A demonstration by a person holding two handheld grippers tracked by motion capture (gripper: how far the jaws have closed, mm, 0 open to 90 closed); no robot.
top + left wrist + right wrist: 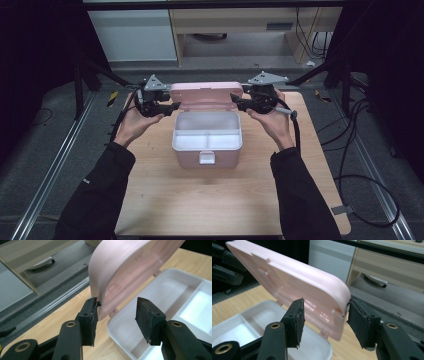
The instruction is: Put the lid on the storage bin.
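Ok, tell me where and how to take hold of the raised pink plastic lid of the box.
Grip the pink plastic lid at its two short end edges, one hand-held gripper from each side. It stands nearly upright behind the white divided tray, so its thin rounded rim fits between the jaws. The left hand-held gripper and right hand-held gripper already straddle those corners, one pad each touching the outer face.

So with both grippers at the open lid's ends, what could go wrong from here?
Each gripper, left and right, has just one pad against the pink lid, so it could slip free and drop shut. Uneven pushing may twist the hinges. The light box could slide on the table.
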